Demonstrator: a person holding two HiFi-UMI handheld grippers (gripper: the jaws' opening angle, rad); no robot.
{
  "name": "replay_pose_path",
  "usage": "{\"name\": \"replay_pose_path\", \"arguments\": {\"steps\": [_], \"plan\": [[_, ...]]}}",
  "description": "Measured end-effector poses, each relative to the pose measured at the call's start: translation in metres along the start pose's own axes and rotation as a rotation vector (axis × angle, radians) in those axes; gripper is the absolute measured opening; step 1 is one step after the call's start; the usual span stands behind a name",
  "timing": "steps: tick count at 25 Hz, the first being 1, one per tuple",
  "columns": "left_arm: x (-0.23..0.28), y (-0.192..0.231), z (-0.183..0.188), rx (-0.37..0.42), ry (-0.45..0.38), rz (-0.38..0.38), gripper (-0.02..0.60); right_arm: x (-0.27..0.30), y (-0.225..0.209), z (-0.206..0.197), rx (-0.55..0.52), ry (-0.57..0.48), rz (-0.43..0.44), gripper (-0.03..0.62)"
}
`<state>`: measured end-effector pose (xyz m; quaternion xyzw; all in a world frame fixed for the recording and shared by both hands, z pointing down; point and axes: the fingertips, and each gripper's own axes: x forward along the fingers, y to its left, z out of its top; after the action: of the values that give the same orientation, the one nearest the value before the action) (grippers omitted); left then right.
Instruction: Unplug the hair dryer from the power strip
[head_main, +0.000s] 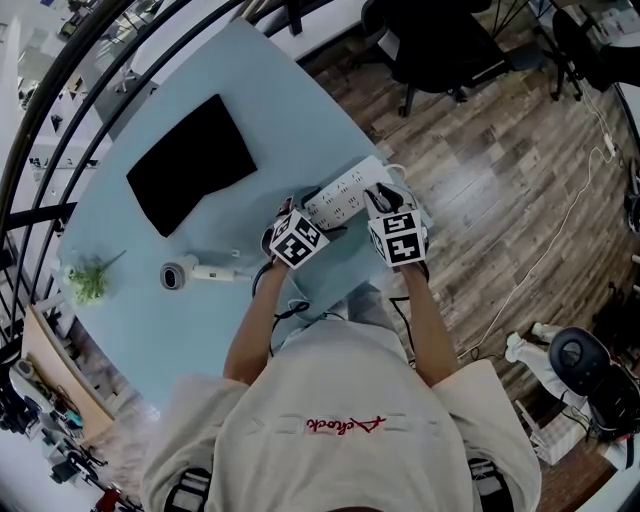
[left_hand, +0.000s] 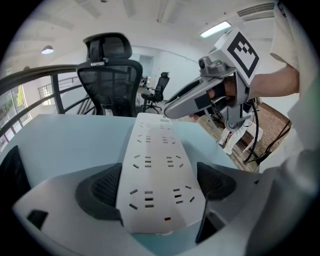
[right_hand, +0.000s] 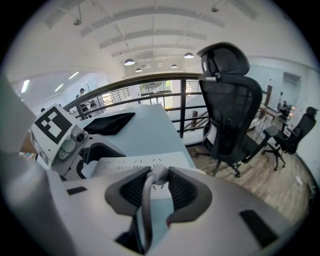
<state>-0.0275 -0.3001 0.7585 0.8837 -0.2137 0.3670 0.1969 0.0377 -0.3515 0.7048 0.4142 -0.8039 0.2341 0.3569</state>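
The white power strip (head_main: 345, 195) lies on the light blue table (head_main: 250, 120). My left gripper (left_hand: 160, 175) is shut on the strip's near end (left_hand: 155, 170), one dark pad against each long side. My right gripper (right_hand: 157, 182) is at the strip's other end, shut on a pale grey plug (right_hand: 158, 174) whose cord (right_hand: 145, 210) runs back between the pads. I cannot tell whether the plug sits in its socket. The white and grey hair dryer (head_main: 190, 272) lies on the table to the left of both grippers. In the left gripper view the right gripper's fingers (left_hand: 182, 102) reach the strip's far end.
A black mat (head_main: 190, 165) lies on the table behind the hair dryer, and a small green plant (head_main: 88, 280) stands at the table's left edge. A black office chair (right_hand: 230, 100) stands on the wooden floor beyond the table, with a railing (right_hand: 165, 80) behind it.
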Motion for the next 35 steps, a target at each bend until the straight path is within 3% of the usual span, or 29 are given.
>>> {"name": "replay_pose_path", "arguments": {"steps": [4,9,12,17,18,20,21,24,35], "plan": [[-0.007,-0.007,0.0,0.009,0.01,0.011,0.443,-0.006,0.0,0.0,0.011,-0.017,0.007,0.12],[-0.028,0.001,0.025,-0.009,-0.105,0.041,0.442,-0.008,-0.001,-0.004,0.016,-0.013,0.02,0.12],[-0.036,0.006,0.029,-0.004,-0.12,0.064,0.442,-0.007,0.002,-0.002,0.011,-0.022,0.022,0.12],[-0.05,-0.002,0.031,-0.09,-0.2,0.079,0.435,-0.015,0.011,-0.001,0.003,-0.043,0.035,0.12],[-0.054,-0.004,0.032,-0.1,-0.216,0.091,0.382,-0.017,0.011,-0.001,0.001,-0.047,0.035,0.12],[-0.067,-0.004,0.039,-0.112,-0.276,0.134,0.032,-0.023,0.011,0.0,-0.001,-0.059,0.035,0.12],[-0.074,-0.004,0.043,-0.126,-0.311,0.147,0.008,-0.026,0.011,0.002,-0.003,-0.066,0.034,0.12],[-0.087,-0.007,0.053,-0.157,-0.368,0.168,0.008,-0.035,0.013,0.005,-0.011,-0.094,0.032,0.12],[-0.102,-0.046,0.076,-0.118,-0.362,0.228,0.008,-0.062,0.018,0.006,-0.039,-0.147,0.088,0.12]]}}
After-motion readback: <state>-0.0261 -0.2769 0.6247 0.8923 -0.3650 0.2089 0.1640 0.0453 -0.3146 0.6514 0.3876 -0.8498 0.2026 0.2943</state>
